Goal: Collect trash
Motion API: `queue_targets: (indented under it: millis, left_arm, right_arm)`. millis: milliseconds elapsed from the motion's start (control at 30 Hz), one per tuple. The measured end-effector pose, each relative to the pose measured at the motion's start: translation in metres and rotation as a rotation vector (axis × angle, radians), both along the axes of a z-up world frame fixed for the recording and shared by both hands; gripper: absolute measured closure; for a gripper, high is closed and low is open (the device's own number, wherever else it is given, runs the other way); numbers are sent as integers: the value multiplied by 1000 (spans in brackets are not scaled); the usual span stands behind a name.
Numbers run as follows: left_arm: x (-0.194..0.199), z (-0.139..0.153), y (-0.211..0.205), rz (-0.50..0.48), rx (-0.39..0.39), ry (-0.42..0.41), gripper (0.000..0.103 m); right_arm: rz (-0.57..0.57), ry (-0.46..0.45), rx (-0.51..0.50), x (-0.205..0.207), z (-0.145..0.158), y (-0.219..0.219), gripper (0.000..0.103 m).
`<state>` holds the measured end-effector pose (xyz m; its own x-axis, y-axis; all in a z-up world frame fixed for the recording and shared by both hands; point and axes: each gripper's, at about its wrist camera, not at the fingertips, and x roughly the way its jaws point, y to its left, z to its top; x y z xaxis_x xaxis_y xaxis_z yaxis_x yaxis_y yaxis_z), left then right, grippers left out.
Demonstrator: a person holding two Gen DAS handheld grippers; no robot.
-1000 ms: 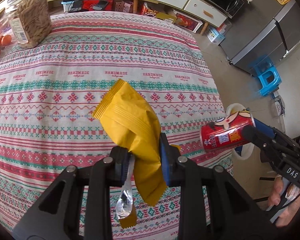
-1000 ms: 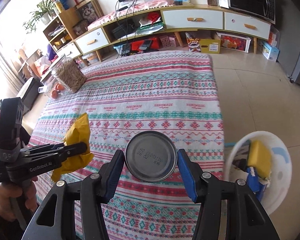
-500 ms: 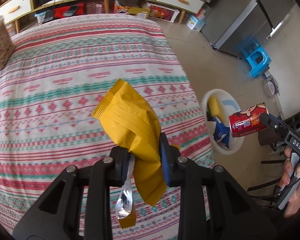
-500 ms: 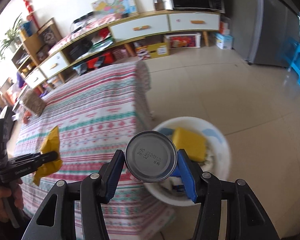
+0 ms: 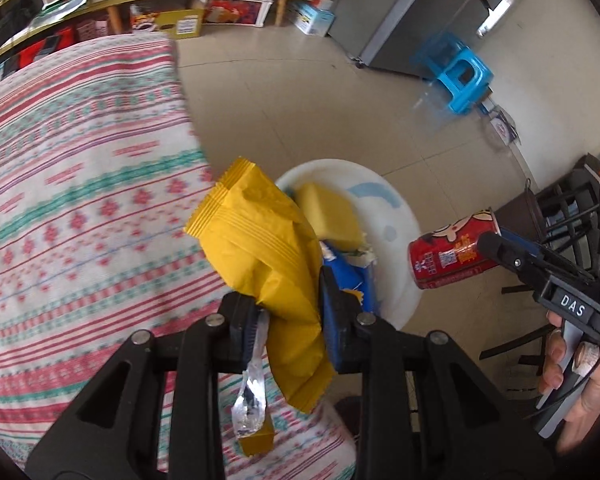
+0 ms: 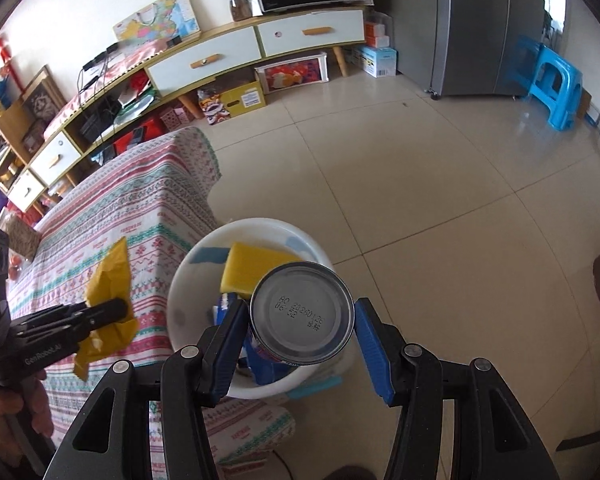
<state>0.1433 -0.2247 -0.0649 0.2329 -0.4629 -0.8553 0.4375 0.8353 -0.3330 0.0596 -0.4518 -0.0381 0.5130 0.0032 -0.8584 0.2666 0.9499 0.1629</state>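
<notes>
The desk (image 5: 80, 208), under its red and green patterned cloth, fills the left of both views, with tiled floor to its right. On the floor just beside the desk's right edge stands the white bin (image 6: 188, 276), which already holds a yellow sponge (image 6: 256, 268) and a blue packet (image 5: 360, 284).

Both grippers point steeply downward. The right gripper (image 6: 300, 334) is clamped on a red can (image 5: 452, 256), its pads on the can's sides and its silver base (image 6: 303, 313) facing the camera; the can hangs over the bin's near side. The right hand (image 5: 576, 384) wraps the handle at the lower right of the left view.

The left gripper (image 5: 288, 320) is pinched narrow on a yellow wrapper (image 5: 260, 248), with a strip of clear foil (image 5: 252, 396) hanging below its left finger. The wrapper sits over the desk's right edge, just left of the bin.

A second ago both grippers hung over the middle of the desk, with the bin far to the right; since then both have swung right, and the bin now lies directly beneath them. Neither grip has changed.
</notes>
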Motion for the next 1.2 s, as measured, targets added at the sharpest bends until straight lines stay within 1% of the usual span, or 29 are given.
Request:
queue_targets:
  millis: [133,200,233,300,367,433,667,733,900,967,1033,1200]
  left_arm:
    - [7,-7,-18,-19,-8,-4,69]
    - [10,-9,-23,-31,-11,-6,60]
    - [12,-10,-25,-40,-24,-9,56]
    - [14,-13,-28,-61,-54,-2,41]
    - [17,-15,-28,-52,-63,6,36]
    - [18,-16,-26,-54,-75,20,35]
    - [8,-7,-10,-59,-62,2,31]
    - [5,-4,-1,-55,-60,-4,29]
    - [-4,-1,25,-47,-39,-21,28]
    - [-8,1,34,-41,-36,-23,28]
    - [-13,3,43,-31,-17,-39,26]
    - [-29,9,61,3,32,-79,20]
  right_arm:
    - [1,2,7,0,-1,-3,47]
    - [0,2,5,0,-2,-3,47]
    - [-1,2,1,1,-2,-2,47]
    - [-5,5,-6,2,-2,-2,47]
    - [-10,7,-12,2,-2,-2,47]
    - [-20,8,-21,2,-2,-3,47]
    - [-31,17,-31,6,-4,-2,47]
    - [-27,22,-44,9,-5,2,47]
    - [-20,51,-86,20,-13,11,47]
    - [-22,58,-85,22,-14,13,44]
    - [-29,49,-69,23,-12,14,39]
    - [-41,30,-70,16,-5,20,33]
